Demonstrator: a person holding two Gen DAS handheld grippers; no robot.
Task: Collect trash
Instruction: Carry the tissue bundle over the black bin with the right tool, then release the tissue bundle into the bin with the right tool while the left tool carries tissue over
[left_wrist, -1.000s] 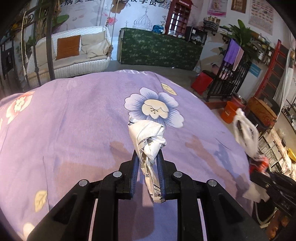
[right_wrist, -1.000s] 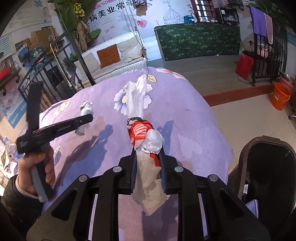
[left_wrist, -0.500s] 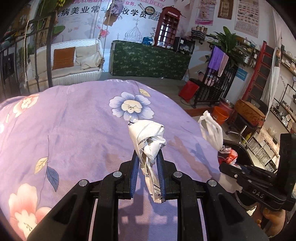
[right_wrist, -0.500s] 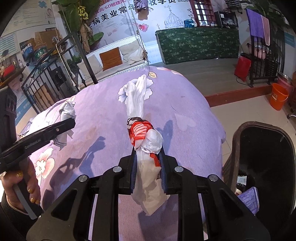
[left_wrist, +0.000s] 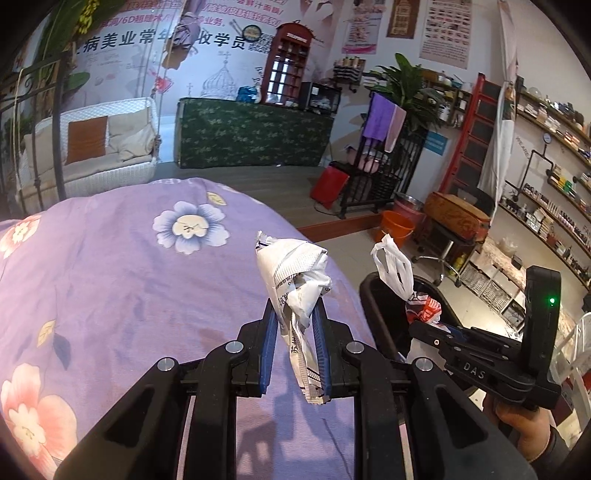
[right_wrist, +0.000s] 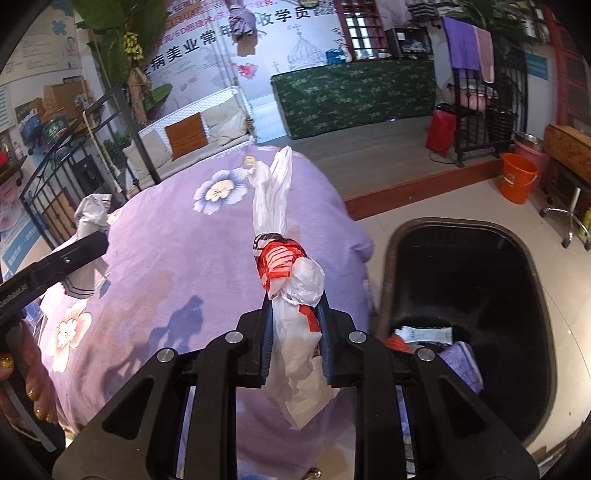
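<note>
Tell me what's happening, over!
Left gripper shut on crumpled printed white wrapper. Right gripper shut on knotted red-and-white plastic bag. Black bin alongside, unobstructed.

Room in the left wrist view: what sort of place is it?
Probably a beauty salon or small shop: product-lined wall shelves, a green-draped counter under a promotional banner, and a cushioned swing seat.

Matt black plastic on left hand-held gripper (left_wrist: 293, 325), w/ blue pads, clamped on crinkled printed paper wrapper (left_wrist: 295, 280). Thin glossy white-red plastic bag (right_wrist: 291, 280) in right hand-held gripper (right_wrist: 295, 314). Soft purple floral cloth bedspread (right_wrist: 177, 251). Smooth black plastic bin (right_wrist: 465, 280).
</note>
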